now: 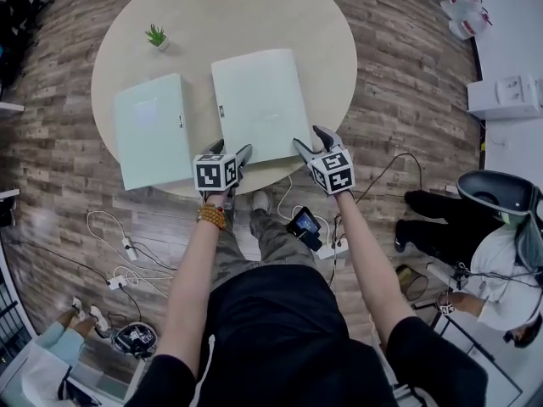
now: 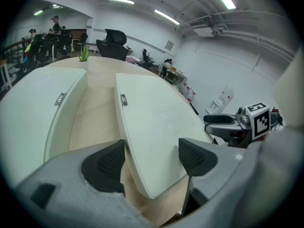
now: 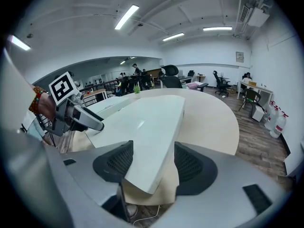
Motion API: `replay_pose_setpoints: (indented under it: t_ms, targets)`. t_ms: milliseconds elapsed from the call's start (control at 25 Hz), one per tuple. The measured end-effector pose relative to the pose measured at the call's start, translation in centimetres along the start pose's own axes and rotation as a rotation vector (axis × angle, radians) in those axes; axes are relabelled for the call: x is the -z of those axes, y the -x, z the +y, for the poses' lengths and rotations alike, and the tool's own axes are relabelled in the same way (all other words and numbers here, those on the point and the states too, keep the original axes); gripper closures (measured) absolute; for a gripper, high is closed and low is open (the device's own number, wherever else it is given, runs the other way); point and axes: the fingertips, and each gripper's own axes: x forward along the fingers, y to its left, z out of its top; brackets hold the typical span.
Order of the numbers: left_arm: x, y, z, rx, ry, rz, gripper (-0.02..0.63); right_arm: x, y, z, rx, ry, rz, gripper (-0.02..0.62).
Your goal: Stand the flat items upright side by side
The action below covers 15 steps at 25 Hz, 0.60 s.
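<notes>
Head view shows a round table (image 1: 339, 49) with two pale flat folders lying on it side by side, a gap between them, neither upright. The left folder (image 1: 153, 130) sits toward the table's left edge; the right folder (image 1: 259, 100) lies mid-table, its near edge by the rim. A small plant (image 1: 156, 36) stands beyond the left folder. The left gripper (image 1: 231, 149) is at the right folder's near left corner, the right gripper (image 1: 312, 139) at its near right corner. In each gripper view the jaws stand wide apart with that corner between them, not squeezing it; the folder lies flat
</notes>
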Motion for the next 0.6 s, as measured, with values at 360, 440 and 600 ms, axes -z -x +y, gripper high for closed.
replay_pose_setpoints:
  t_ms: [360, 440, 600]
  targets:
    - [-4.4, 9.4, 1.7, -0.080, -0.073, -0.224, 0.238, -7.7, 3.4, 2.6, 0.100, 0.002, -0.194, 0.324]
    - [-5.2, 12.2, 3.2, -0.111, -0.076, -0.267, 0.238, -9.4, 3.3, 5.0, 0.080, -0.005, -0.223, 0.324]
    - [-5.3, 17.5, 7.7, -0.163, -0.044, -0.346, 0.232, -12.1, 1.8, 10.6, 0.052, -0.002, -0.260, 0.324]
